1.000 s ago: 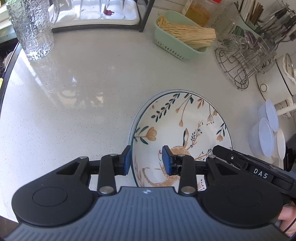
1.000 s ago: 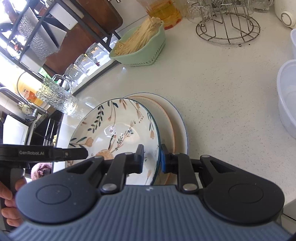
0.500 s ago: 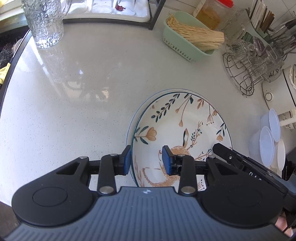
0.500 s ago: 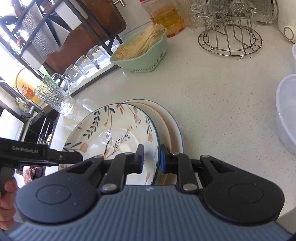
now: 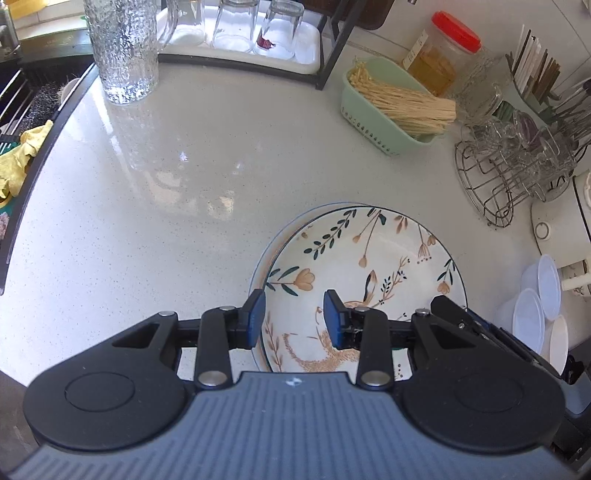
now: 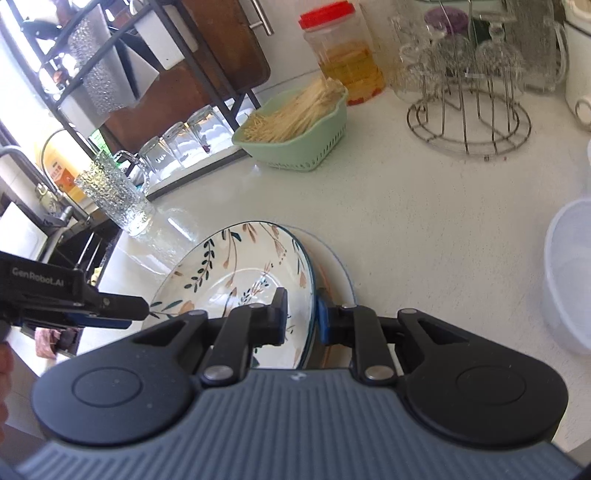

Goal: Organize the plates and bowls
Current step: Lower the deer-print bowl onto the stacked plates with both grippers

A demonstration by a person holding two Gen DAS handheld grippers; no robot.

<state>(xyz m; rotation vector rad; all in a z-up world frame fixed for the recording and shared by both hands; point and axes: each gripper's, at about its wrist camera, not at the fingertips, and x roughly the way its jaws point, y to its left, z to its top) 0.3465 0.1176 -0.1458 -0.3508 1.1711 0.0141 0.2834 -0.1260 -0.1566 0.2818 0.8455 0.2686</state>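
Observation:
A deep floral plate [image 5: 369, 258] [image 6: 236, 266] rests tilted over a plainer blue-rimmed plate [image 5: 258, 273] [image 6: 340, 273] on the white counter. My right gripper [image 6: 301, 317] is shut on the floral plate's right rim, one pad inside and one outside. It also shows at the plate's right side in the left wrist view [image 5: 461, 317]. My left gripper [image 5: 293, 319] straddles the left rim, with its pads on either side of the sloped wall. In the right wrist view its finger [image 6: 110, 306] meets that rim. The near part of both plates is hidden behind the gripper bodies.
At the back stand a textured glass pitcher [image 5: 122, 51], a tray of upturned glasses [image 5: 240, 33], a green basket of noodles [image 5: 391, 110] and a red-lidded jar [image 5: 439, 55]. A wire glass rack [image 5: 513, 166] and clear plastic tubs [image 5: 535, 302] are at the right. The counter's dark edge curves along the left.
The floral plate has tipped up more steeply in the right wrist view and covers more of the lower plate. Both views have rolled and now show more of the counter's back.

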